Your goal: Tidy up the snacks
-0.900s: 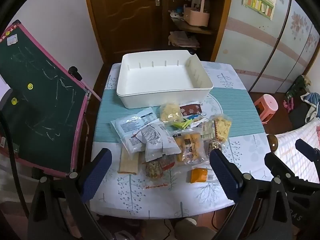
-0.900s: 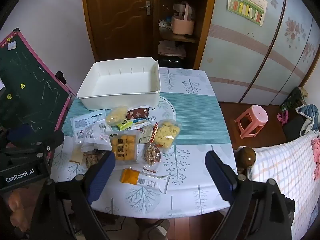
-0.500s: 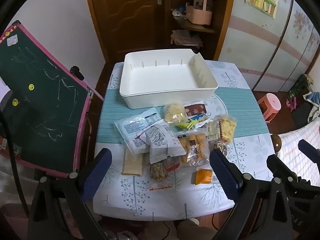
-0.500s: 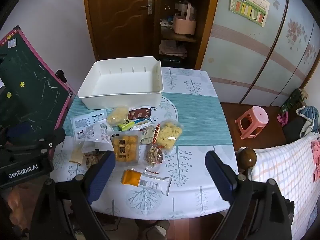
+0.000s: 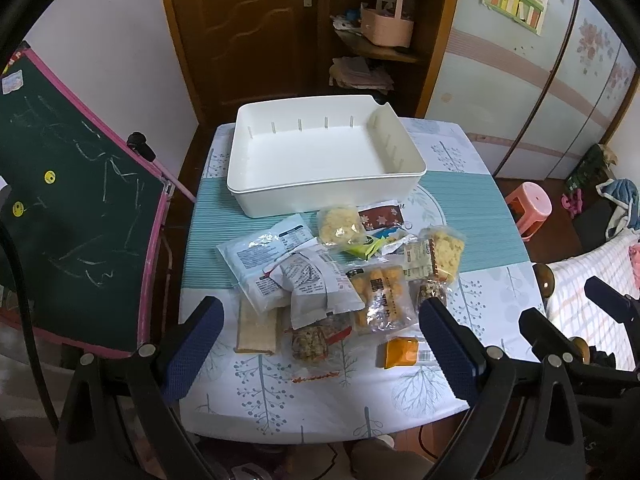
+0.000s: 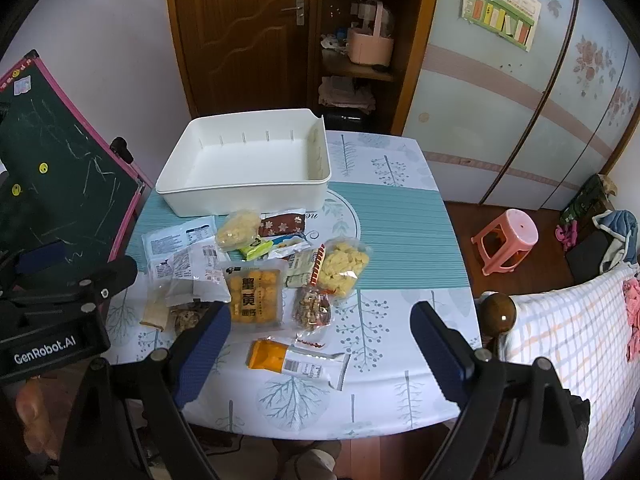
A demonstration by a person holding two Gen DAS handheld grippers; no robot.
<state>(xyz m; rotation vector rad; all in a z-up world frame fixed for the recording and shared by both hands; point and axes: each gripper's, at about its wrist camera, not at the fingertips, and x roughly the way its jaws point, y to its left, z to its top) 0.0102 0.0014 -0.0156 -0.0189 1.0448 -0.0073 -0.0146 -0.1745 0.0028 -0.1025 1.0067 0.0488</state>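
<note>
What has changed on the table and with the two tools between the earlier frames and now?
Very little. Both views have drifted slightly, so the table sits a bit differently in frame. The left tool and right tool remain wide open above the near edge, holding nothing. The snack packets lie in the same heap, untouched, and the white bin stays empty behind them.

Snack packets (image 5: 344,276) heaped on table – white bin (image 5: 320,160) empty, behind

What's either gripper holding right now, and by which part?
Nothing. The left gripper and right gripper both hover over the table with jaws wide open; the snack packets all lie loose on the tablecloth, and the white bin is empty.
</note>
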